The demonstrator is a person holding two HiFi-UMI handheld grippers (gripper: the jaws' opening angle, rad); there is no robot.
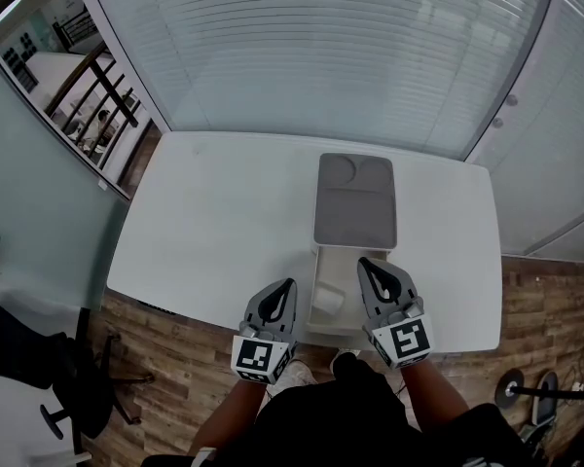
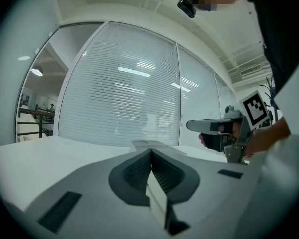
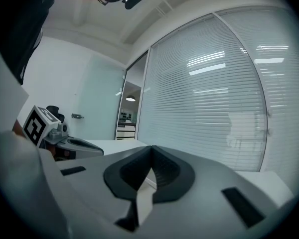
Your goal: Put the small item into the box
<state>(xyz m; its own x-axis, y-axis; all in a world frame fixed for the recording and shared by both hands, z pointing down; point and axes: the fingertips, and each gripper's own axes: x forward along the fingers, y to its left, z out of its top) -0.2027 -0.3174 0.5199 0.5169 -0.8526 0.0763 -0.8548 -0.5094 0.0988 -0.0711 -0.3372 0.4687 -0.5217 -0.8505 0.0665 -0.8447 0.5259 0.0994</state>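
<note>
I read the left grey tool (image 1: 289, 283) and right grey tool (image 1: 363, 261) both pressed together, nothing between them. They sit either side of the open white rectangular box (image 1: 333, 264) with its grey lid (image 1: 355, 202) flipped back. The small white cylindrical item (image 1: 328, 301) is inside the box, at the near edge of the white tabletop (image 1: 214, 222).

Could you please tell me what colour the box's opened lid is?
The lid is grey, and it shows best in the head view.
</note>
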